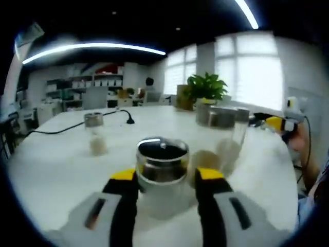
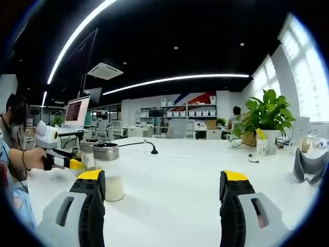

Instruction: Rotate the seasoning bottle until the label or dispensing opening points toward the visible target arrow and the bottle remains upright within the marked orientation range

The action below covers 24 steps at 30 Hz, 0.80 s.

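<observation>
3 lidded glass jars stand on the white table (image 1: 51,170) in the left gripper view; the nearest, the seasoning bottle (image 1: 162,170), stands upright between the yellow-tipped jaws of the left gripper (image 1: 166,177), its dark lid level with the tips. Both jaws sit close against the glass sides, but actual contact cannot be confirmed. No label or arrow can be made out on the bottle or table. A second jar (image 1: 94,133) stands well apart at left, and a third jar (image 1: 224,135) just behind at right, both holding pale contents at the bottom. A black cable (image 1: 72,126) runs across the table behind them, and a potted plant (image 1: 206,90) stands at the far edge. At the right edge, the right gripper (image 1: 280,123) shows with its yellow tip, held by a hand (image 1: 300,138). In the right gripper view, the right gripper (image 2: 163,188) stands wide open and empty over bare table (image 2: 169,206). The jars (image 2: 105,167) appear at left, just beyond its left jaw, with the left gripper (image 2: 69,163) reaching among them. This view adds a monitor (image 2: 77,110), a grey headset-like object (image 2: 311,167) at right, and shelving (image 2: 190,113).
</observation>
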Each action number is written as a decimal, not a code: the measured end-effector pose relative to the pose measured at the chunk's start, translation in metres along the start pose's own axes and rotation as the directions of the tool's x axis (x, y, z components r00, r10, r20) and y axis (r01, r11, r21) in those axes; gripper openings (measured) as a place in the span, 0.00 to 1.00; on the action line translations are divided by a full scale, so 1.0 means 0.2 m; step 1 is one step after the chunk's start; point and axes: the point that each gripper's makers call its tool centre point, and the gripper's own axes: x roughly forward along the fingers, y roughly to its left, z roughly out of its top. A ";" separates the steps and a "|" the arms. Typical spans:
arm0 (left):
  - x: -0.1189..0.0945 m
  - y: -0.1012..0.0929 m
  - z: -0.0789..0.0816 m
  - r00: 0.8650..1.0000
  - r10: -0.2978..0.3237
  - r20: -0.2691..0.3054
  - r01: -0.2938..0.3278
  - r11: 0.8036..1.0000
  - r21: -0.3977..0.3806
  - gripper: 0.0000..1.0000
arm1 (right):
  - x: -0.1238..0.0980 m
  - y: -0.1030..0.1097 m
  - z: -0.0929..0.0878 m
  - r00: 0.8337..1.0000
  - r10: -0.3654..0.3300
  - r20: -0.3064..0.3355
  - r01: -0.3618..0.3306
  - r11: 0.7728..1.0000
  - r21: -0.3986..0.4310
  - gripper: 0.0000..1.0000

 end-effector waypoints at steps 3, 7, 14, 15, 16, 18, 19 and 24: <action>-0.01 0.00 0.00 1.000 0.006 -0.001 -0.006 1.000 0.024 0.37 | 0.00 0.00 0.00 1.000 0.003 -0.003 -0.003 1.000 -0.002 0.95; -0.02 -0.01 -0.01 1.000 -0.015 -0.013 0.016 0.999 0.035 0.36 | 0.00 0.00 -0.01 1.000 0.001 -0.001 -0.001 1.000 0.005 0.95; -0.03 -0.02 -0.02 0.998 -0.068 -0.016 0.069 0.996 0.050 0.36 | 0.00 -0.01 -0.02 1.000 -0.001 -0.014 0.001 1.000 0.010 0.95; -0.03 -0.03 -0.02 0.996 -0.088 -0.011 0.088 0.995 0.052 0.36 | 0.00 -0.01 -0.03 1.000 0.000 -0.016 0.000 1.000 0.010 0.95; -0.03 -0.03 -0.02 0.995 -0.095 -0.008 0.096 0.994 0.057 0.36 | 0.00 -0.01 -0.03 1.000 0.002 -0.017 -0.002 1.000 0.010 0.95; -0.03 -0.04 -0.02 0.989 -0.145 -0.018 0.146 0.987 0.071 0.36 | 0.00 0.00 -0.03 1.000 0.003 -0.020 -0.003 1.000 0.010 0.95; -0.03 -0.04 -0.02 0.987 -0.159 -0.022 0.160 0.985 0.071 0.36 | 0.00 0.00 -0.03 1.000 0.003 -0.021 -0.003 1.000 0.009 0.95; -0.03 -0.06 -0.02 0.976 -0.216 -0.036 0.218 0.972 0.089 0.36 | 0.00 0.03 0.00 0.999 0.030 0.011 -0.031 0.999 0.015 0.95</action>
